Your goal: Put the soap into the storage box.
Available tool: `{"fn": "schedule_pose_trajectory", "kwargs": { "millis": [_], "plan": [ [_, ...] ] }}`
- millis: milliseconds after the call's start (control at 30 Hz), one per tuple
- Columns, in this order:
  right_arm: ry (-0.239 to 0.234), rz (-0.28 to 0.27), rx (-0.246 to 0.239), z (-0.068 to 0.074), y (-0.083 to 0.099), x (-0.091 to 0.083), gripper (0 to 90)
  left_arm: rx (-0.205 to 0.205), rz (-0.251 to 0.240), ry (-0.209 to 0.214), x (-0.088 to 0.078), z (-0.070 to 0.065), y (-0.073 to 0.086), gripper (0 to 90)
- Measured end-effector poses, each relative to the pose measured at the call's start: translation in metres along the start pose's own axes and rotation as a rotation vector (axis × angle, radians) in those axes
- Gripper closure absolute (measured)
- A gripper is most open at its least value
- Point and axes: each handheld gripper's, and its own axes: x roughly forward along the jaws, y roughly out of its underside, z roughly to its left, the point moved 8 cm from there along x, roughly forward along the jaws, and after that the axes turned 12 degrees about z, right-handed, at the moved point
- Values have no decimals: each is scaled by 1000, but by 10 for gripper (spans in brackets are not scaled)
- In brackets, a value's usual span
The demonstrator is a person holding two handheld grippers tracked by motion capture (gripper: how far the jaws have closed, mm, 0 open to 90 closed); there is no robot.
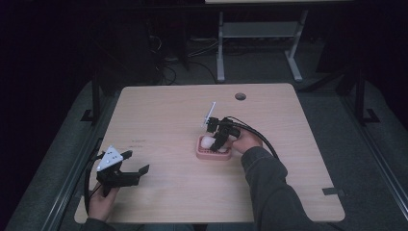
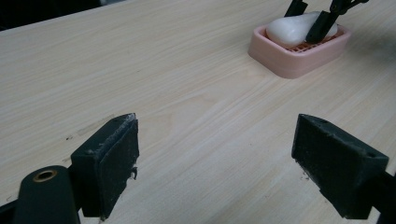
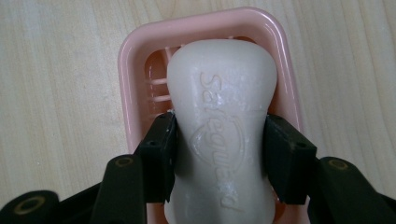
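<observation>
Near the centre of the pale wooden surface [image 1: 168, 115] in the high view, just right of the middle: a pink soap dish [image 1: 211, 153] with a white soap bar [image 1: 207, 142] lying in it. Right tongs [image 1: 217, 143] angled down onto the dish from about 2 o'clock, black cable looping back over the hand [image 1: 245, 140] and the dark sleeve behind it.

Seen through the right gripper view: right tongs [image 3: 219, 154] set on the waist of the soap bar [image 3: 222, 126], 1 black pad against each narrow flank, both pads touching; grasping the bar, no gap visible on either side. Embossed lettering running lengthwise along the bar's top face. Bar resting inside the slatted tray of the soap dish [image 3: 128, 60], rounded end toward 12 o'clock, a few ribs of the tray visible at 10 o'clock of the bar.

Left tongs [image 1: 134, 162] at about 8 o'clock of the dish in the high view, well apart from it, near the surface's left edge, held by a hand [image 1: 100, 199] at the bottom. Through the left gripper view: left tongs [image 2: 215, 163] released, 2 pads spread wide with only bare wood grain between them. Soap dish [image 2: 289, 58] at 1 o'clock there, bar [image 2: 289, 29] inside it with dark jaw tips on it.
</observation>
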Motion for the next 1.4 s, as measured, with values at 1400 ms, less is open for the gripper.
{"fn": "schedule_pose_trajectory", "kwargs": {
  "millis": [1400],
  "plan": [
    [27,-93,75,0,26,-31,404,0,5,2,1,-2,0,145]
  ]
}}
